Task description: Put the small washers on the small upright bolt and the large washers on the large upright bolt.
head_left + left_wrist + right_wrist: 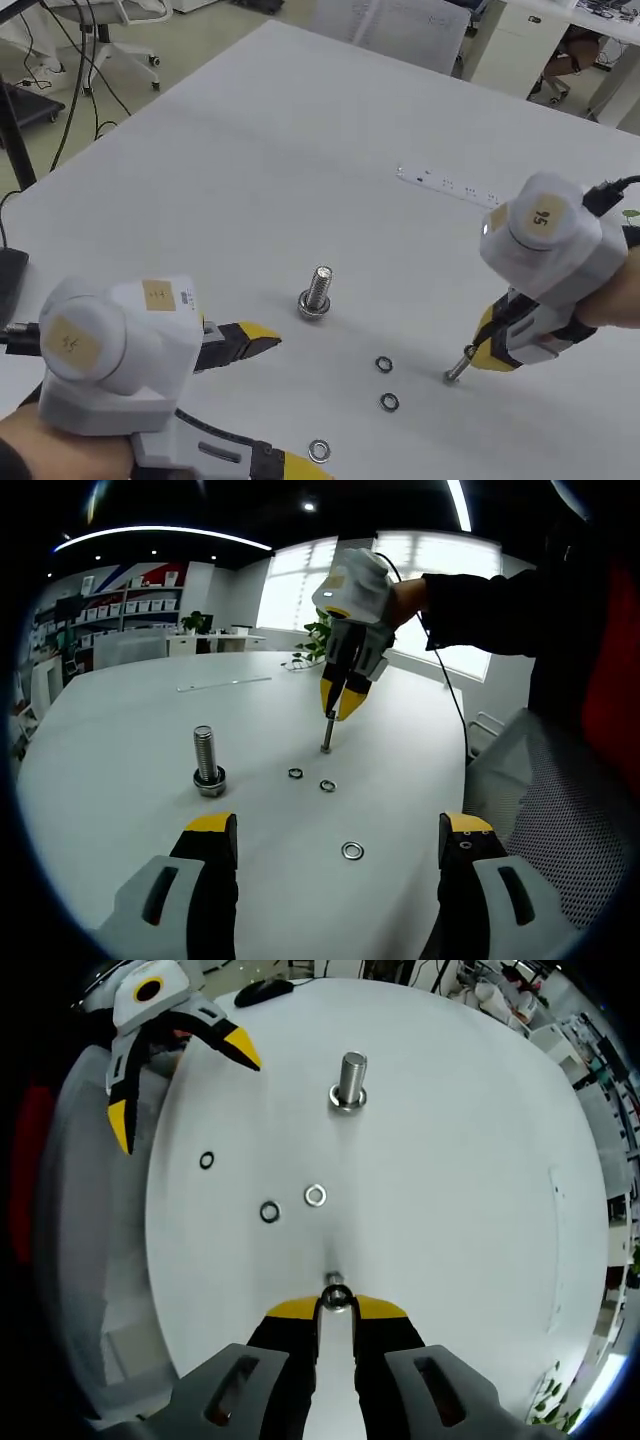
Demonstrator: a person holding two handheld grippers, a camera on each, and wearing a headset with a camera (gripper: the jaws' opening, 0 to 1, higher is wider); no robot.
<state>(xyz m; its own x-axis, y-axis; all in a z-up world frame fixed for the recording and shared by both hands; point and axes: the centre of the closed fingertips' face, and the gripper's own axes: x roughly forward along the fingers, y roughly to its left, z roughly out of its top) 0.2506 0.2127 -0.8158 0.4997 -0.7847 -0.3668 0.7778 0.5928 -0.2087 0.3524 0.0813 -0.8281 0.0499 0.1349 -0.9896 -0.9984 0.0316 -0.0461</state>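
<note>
Jaws spread wide with nothing between them, the left gripper hangs low over the near edge of the white counter, held almost level and aimed across it, with the nearest washer lying flat by its yellow tips. A little farther on lie a second washer and a third washer. To their right the right gripper points steeply down, jaws closed on the small bolt, whose lower end touches the counter. Farther back the large bolt stands upright on its wide base, well short of a white power strip.
</note>
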